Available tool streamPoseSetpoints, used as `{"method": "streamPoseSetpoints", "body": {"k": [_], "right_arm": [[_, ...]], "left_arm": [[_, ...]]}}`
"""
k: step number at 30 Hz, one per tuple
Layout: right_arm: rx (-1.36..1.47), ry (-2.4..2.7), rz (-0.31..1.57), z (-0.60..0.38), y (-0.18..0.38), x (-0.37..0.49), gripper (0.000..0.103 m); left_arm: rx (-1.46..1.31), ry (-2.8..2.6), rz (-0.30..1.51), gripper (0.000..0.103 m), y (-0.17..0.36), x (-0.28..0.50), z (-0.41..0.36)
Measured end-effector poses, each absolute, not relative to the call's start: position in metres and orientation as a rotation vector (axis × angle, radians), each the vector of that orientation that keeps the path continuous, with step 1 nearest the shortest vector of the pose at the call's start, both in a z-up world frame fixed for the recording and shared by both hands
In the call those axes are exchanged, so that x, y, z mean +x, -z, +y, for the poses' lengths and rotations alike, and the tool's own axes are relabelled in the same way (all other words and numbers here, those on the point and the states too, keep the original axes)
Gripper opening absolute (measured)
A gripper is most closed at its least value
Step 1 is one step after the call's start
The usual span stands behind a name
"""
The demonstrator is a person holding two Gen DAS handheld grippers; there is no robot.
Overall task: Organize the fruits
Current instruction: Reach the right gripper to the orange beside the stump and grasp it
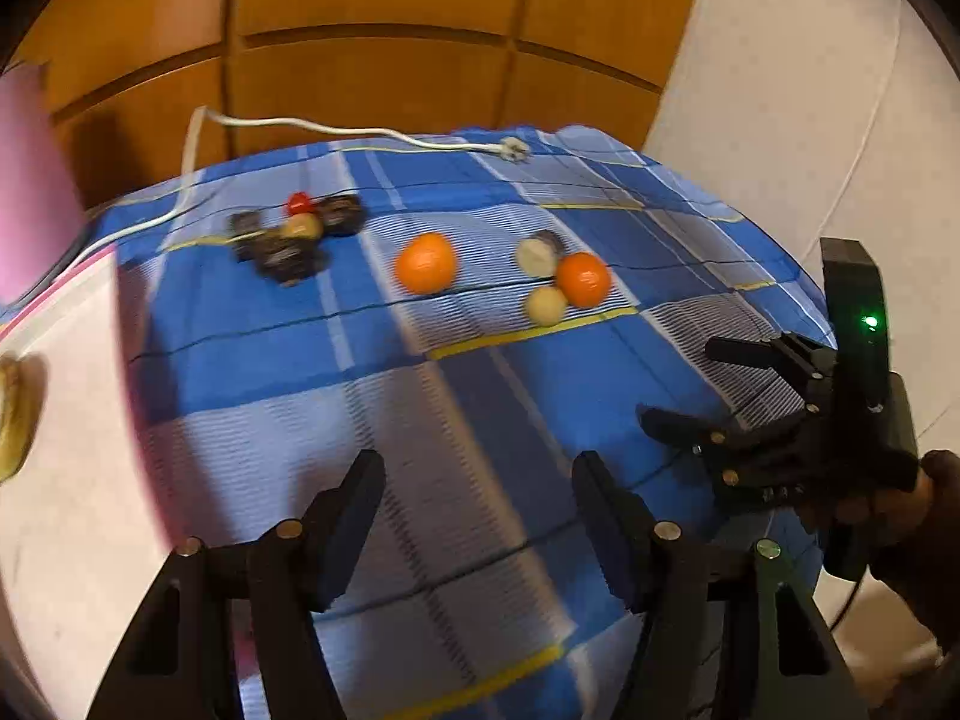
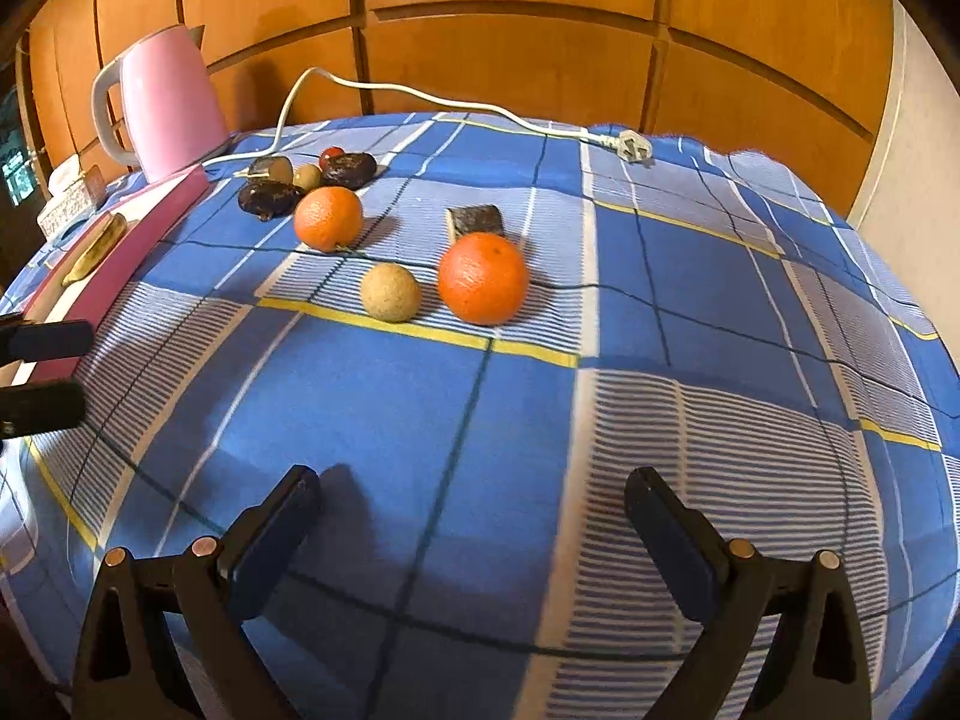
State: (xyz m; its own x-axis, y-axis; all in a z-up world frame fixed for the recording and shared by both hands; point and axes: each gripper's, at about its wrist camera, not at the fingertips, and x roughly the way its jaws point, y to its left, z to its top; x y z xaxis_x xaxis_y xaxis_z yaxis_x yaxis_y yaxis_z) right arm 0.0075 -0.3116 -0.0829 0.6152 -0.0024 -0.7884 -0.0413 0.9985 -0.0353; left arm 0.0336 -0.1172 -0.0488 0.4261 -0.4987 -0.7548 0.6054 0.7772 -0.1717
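Observation:
Two oranges [image 2: 328,218] [image 2: 483,278] lie on the blue checked cloth [image 2: 540,420], with a pale round fruit [image 2: 390,291] between them and a dark cut piece [image 2: 474,221] behind. Farther back is a cluster of dark fruits [image 2: 270,198], with a small red one [image 2: 331,154]. A banana [image 2: 96,249] rests on a white board with a pink edge [image 2: 150,216]. My left gripper [image 1: 474,480] hovers open over bare cloth, well short of the oranges [image 1: 425,262] [image 1: 583,279]. My right gripper [image 2: 474,486] is also open, with nothing between its fingers, and shows at the right in the left wrist view [image 1: 684,384].
A pink kettle [image 2: 162,108] stands at the back left, and its white cord and plug [image 2: 630,147] trail across the far cloth. Wooden panels [image 2: 510,30] close off the back. The left gripper [image 2: 66,369] shows at the left edge of the right wrist view, beside the board.

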Motion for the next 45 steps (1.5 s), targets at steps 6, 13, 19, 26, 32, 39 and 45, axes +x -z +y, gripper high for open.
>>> {"method": "streamPoseSetpoints", "body": {"k": [6,13,19,26,32,39,45], "right_arm": [[-0.063,0.047,0.925,-0.333,0.078,-0.005,0.098],[-0.009,0.102,0.929,-0.356,0.073,-0.008,0.085],[-0.003,-0.012,0.880,-0.344,0.057,0.019,0.071],[-0.047,-0.069,0.862,-0.314,0.052,0.066,0.067],[-0.073,-0.072,0.920,-0.308,0.065,0.092,0.040],[-0.135,-0.076,0.927,-0.302,0.066,0.088,0.040],[-0.163,-0.070,0.937,-0.298,0.061,0.088,0.038]], "left_arm": [[0.129,0.711,0.923,0.056,0.054,0.057,-0.154],[0.104,0.709,0.987,0.054,0.066,0.064,-0.159],[0.143,0.679,0.966,0.055,0.069,0.038,-0.130],[0.185,0.642,0.910,0.062,0.073,0.017,-0.105],[0.257,0.662,0.833,0.062,0.077,-0.001,-0.103],[0.265,0.702,0.745,0.062,0.083,-0.012,-0.092],[0.263,0.709,0.710,0.063,0.086,-0.015,-0.091]]}}
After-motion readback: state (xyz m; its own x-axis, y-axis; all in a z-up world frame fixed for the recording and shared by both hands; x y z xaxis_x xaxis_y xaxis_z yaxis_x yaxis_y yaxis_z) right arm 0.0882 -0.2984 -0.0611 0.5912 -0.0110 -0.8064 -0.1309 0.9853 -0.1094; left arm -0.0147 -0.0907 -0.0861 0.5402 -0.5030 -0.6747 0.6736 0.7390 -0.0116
